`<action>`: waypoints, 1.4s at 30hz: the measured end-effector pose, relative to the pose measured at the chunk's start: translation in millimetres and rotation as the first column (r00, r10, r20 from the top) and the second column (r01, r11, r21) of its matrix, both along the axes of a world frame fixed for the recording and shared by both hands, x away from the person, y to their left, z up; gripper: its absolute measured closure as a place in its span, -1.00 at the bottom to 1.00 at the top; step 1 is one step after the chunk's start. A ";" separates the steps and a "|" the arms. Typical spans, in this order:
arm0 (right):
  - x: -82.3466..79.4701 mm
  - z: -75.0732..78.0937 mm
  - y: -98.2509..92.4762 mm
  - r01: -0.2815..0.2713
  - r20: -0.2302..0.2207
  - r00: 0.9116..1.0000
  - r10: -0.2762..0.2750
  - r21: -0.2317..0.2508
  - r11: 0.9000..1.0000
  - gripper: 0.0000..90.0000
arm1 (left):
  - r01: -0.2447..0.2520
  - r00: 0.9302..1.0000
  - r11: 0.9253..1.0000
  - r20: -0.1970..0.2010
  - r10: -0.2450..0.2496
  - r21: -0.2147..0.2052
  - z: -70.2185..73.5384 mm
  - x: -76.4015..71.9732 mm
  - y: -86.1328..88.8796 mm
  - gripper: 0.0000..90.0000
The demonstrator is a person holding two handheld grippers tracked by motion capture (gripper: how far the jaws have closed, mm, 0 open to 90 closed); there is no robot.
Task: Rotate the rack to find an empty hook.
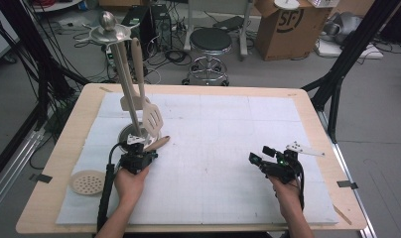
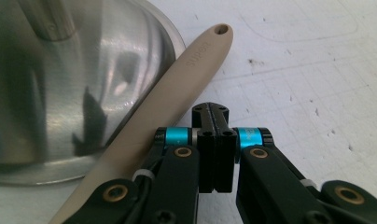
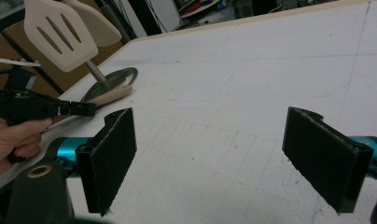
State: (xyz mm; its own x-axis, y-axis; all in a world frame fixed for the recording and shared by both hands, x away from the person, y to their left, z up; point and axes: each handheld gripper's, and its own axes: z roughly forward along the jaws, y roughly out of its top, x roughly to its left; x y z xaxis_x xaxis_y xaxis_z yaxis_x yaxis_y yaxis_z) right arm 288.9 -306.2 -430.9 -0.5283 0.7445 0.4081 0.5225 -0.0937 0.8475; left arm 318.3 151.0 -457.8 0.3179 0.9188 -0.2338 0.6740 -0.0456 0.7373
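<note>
Right tongs (image 3: 210, 161) gape apart; left tongs (image 2: 213, 116) pressed together beside beige handle (image 2: 177, 93).

A light wooden table (image 1: 307, 106) with rounded corners filled the lower two thirds of the frame, most of its top covered by a white gridded mat (image 1: 228, 134). Behind it lay a grey floor (image 1: 377, 114). At upper centre stood a round black stool (image 1: 210, 40) on a chrome base with castors. A brown cardboard box (image 1: 288, 27) printed with dark letters sat at upper right. Black computer towers (image 1: 149, 22) and loose tangled cables (image 1: 176, 54) occupied the upper middle. Black frame legs (image 1: 345, 64) slanted down at right, and more black struts (image 1: 32, 54) rose at left. The light was even and soft.
</note>
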 end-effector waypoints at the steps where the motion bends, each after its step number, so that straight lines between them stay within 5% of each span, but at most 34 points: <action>1: 0.2 -0.1 -0.2 0.000 0.001 1.000 0.000 -0.001 1.000 -0.63 | -0.005 1.000 1.000 0.005 0.005 -0.004 0.6 0.2 1.0 1.00; 5: -0.1 0.1 0.1 -0.001 0.000 1.000 0.001 0.000 1.000 -0.63 | -0.023 1.000 1.000 0.008 0.023 -0.019 2.1 1.1 5.4 1.00; 8: 0.4 -0.3 0.5 -0.001 0.001 1.000 0.001 -0.002 1.000 -0.63 | 0.004 1.000 1.000 0.001 -0.004 0.025 -0.3 0.5 2.1 1.00; 12: -0.4 0.2 0.9 -0.001 0.002 1.000 0.001 -0.002 1.000 -0.63 | -0.049 0.998 0.999 0.038 0.049 0.010 3.1 1.5 7.9 1.00; 15: -0.1 -0.1 -0.1 0.001 0.001 1.000 -0.001 0.000 1.000 -0.63 | -0.076 0.997 0.997 0.029 0.076 0.026 2.4 3.0 15.2 1.00; 24: 0.5 -1.2 1.8 -0.004 -0.001 1.000 0.004 -0.009 1.000 -0.63 | -0.069 0.997 0.998 0.021 0.069 0.015 2.7 2.0 23.2 1.00; 33: 1.3 -2.0 3.2 -0.012 -0.001 1.000 0.012 -0.015 1.000 -0.63 | -0.012 0.999 0.998 0.043 0.014 -0.058 13.7 -6.4 26.4 0.98; 42: 0.5 -1.4 3.7 -0.009 -0.007 1.000 0.008 -0.007 1.000 -0.63 | 0.032 0.999 0.988 0.027 -0.028 -0.152 18.9 -8.6 42.0 0.43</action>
State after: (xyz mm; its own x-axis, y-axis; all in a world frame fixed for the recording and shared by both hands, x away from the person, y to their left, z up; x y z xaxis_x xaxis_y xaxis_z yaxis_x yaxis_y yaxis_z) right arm 289.5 -302.5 -432.3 -0.5319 0.7430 0.4062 0.5288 -0.0832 0.8447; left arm 309.6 193.0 -438.9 0.3521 0.8630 -0.3622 0.6555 0.0488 0.7536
